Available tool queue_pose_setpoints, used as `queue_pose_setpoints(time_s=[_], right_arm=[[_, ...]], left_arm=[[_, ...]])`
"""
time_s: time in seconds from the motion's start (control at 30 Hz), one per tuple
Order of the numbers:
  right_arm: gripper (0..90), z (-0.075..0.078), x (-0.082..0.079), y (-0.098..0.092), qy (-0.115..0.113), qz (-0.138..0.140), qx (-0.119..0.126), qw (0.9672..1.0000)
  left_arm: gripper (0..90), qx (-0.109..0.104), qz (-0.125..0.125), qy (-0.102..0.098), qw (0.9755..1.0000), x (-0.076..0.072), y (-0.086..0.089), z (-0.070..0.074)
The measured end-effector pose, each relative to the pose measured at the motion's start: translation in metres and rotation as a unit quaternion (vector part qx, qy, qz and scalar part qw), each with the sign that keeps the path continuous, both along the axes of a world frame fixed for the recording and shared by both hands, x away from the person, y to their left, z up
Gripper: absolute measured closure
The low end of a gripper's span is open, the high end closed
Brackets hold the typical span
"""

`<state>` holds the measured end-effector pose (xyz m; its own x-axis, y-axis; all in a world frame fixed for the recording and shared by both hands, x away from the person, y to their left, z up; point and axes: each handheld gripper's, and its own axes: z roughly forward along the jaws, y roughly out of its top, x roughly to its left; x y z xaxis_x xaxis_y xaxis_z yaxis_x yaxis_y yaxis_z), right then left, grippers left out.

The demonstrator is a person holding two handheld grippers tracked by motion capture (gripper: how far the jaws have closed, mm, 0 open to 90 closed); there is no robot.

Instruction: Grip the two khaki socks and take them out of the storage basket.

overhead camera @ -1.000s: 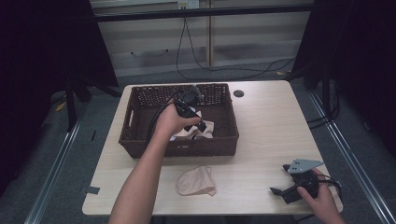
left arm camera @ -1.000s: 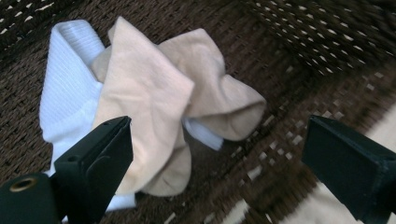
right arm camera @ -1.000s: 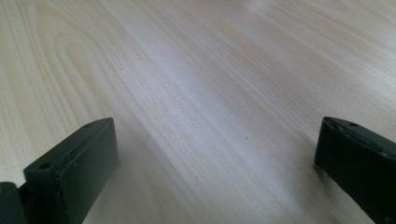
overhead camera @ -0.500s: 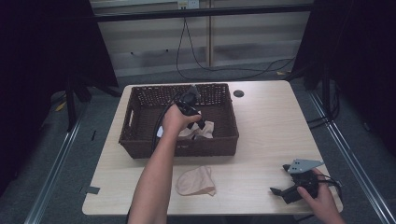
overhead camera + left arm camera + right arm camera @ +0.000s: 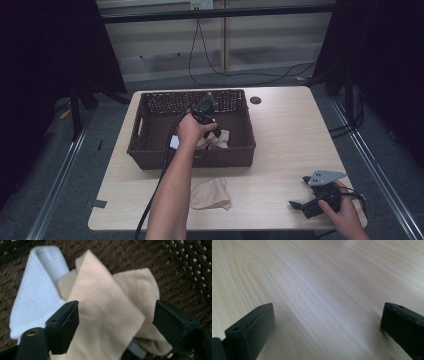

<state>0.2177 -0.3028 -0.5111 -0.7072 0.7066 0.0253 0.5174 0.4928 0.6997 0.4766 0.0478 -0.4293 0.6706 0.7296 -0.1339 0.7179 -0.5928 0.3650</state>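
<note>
In the high view my left gripper (image 5: 214,133) reaches down into a dark wicker basket (image 5: 150,116) on the table. A beige cloth (image 5: 107,315) lies folded between its two black jaws, with a white ribbed cloth (image 5: 37,295) beside and under it. The left gripper (image 5: 116,312) has just been closing its jaws; they stand at the cloth's edges without squeezing it. The beige cloth (image 5: 220,140) shows just past the hand. My right gripper (image 5: 299,191) rests at the table's front right corner, open, with bare wood between the jaws (image 5: 327,317).
A second beige cloth (image 5: 211,194) lies on the light wooden table (image 5: 290,130) in front of the basket. A small dark round hole (image 5: 256,100) sits near the far edge. Cables run on the floor behind the table.
The left hand has sunk deeper into the basket, onto the cloths, and its jaws have narrowed. The right hand and gripper have not moved.
</note>
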Motion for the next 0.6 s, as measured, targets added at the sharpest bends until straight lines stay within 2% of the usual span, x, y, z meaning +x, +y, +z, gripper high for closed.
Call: queue_pose_setpoints(time_s=[0.1,0.17,0.2,0.23,0.27,0.3,0.33,0.37,0.4,0.53,0.6], right_arm=[[0.0,0.000,0.000,0.000,0.000,0.000,0.000,1.0000],[0.0,0.000,0.000,0.000,0.000,0.000,0.000,1.0000],[0.0,0.000,0.000,0.000,0.000,0.000,0.000,1.0000],[0.0,0.000,0.000,0.000,0.000,0.000,0.000,1.0000],[0.0,0.000,0.000,0.000,-0.001,0.000,0.000,1.0000],[0.0,0.000,0.000,0.000,-0.001,0.000,0.000,1.0000],[0.0,0.000,0.000,0.000,-0.001,0.000,0.000,1.0000],[0.0,0.000,0.000,0.000,-0.001,0.000,0.000,1.0000],[0.0,0.000,0.000,0.000,-0.001,0.000,0.000,1.0000],[0.0,0.000,0.000,0.000,-0.001,0.000,0.000,1.0000],[0.0,0.000,0.000,0.000,-0.001,0.000,0.000,1.0000]], left_arm=[[31.1,-0.002,0.005,0.010,0.9999,0.002,0.003,-0.004],[36.2,0.010,0.007,0.018,0.9998,0.003,0.006,-0.004],[39.0,0.009,0.012,0.014,0.9998,0.003,0.007,-0.003],[49.8,0.014,0.009,0.014,0.9998,0.003,0.008,-0.001],[62.2,0.014,0.013,0.024,0.9995,0.003,0.009,0.000],[65.3,0.020,0.016,0.027,0.9993,0.003,0.011,0.001],[72.7,0.036,0.020,0.028,0.9988,0.003,0.013,0.004],[79.9,0.038,0.020,0.032,0.9986,0.003,0.014,0.006],[82.6,0.031,0.022,0.035,0.9987,0.003,0.016,0.009],[84.2,0.030,0.022,0.040,0.9985,0.002,0.024,0.023],[84.2,0.019,0.026,0.043,0.9986,0.000,0.028,0.034]])
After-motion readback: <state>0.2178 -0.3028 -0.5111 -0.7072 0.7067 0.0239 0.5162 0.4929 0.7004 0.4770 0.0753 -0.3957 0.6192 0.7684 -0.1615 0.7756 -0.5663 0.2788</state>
